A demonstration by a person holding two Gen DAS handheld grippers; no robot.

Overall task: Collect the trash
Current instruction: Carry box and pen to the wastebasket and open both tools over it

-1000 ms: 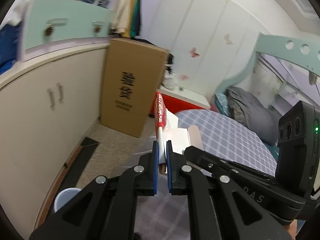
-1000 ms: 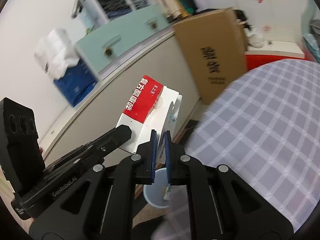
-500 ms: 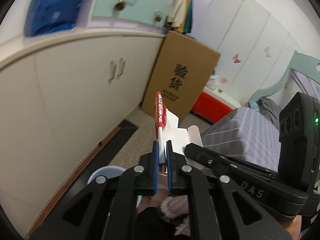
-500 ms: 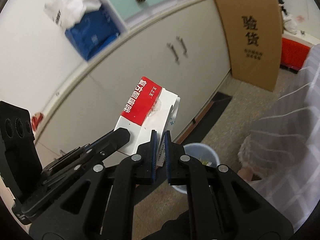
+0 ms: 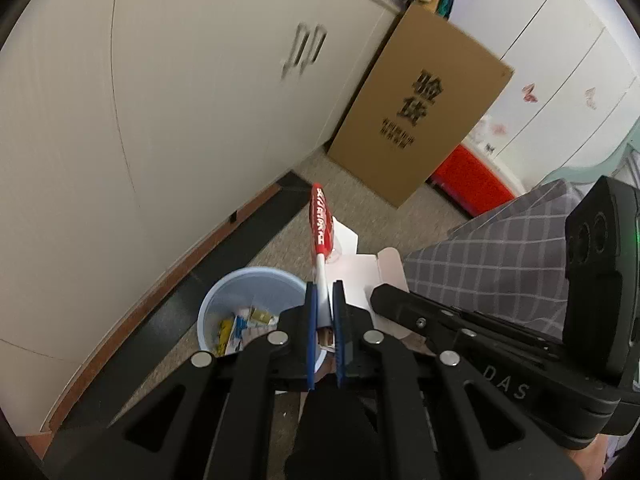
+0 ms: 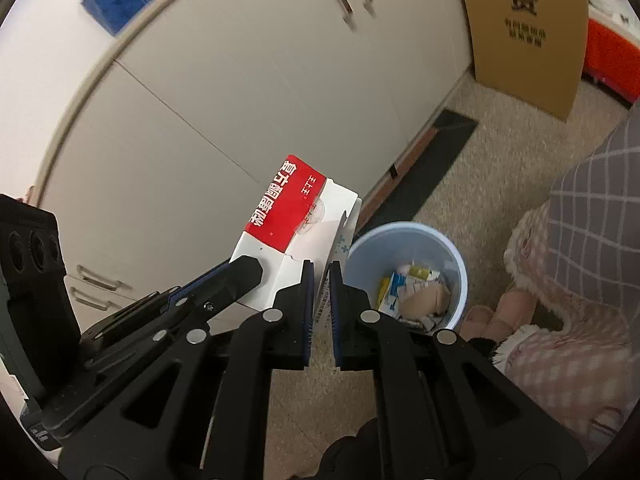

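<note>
A red and white cardboard box (image 6: 292,208) is held between both grippers above the floor. My left gripper (image 5: 324,296) is shut on one edge of the box (image 5: 320,232). My right gripper (image 6: 320,276) is shut on the box's open white flap (image 6: 340,240). A light blue trash bin (image 6: 408,276) with several wrappers inside stands on the carpet just below and beyond the box. In the left wrist view the bin (image 5: 224,312) sits left of the fingers, and the right gripper's body (image 5: 480,332) reaches in from the right.
White cabinets (image 5: 160,120) run along the left. A tall brown carton (image 5: 416,104) leans against them, with a red crate (image 5: 468,176) behind it. A grey checked bedspread (image 5: 488,264) lies at right. Pink slippers (image 6: 504,320) sit next to the bin.
Both grippers have tilted down and moved toward the floor with the box. The trash bin has come into full view, close under the box.
</note>
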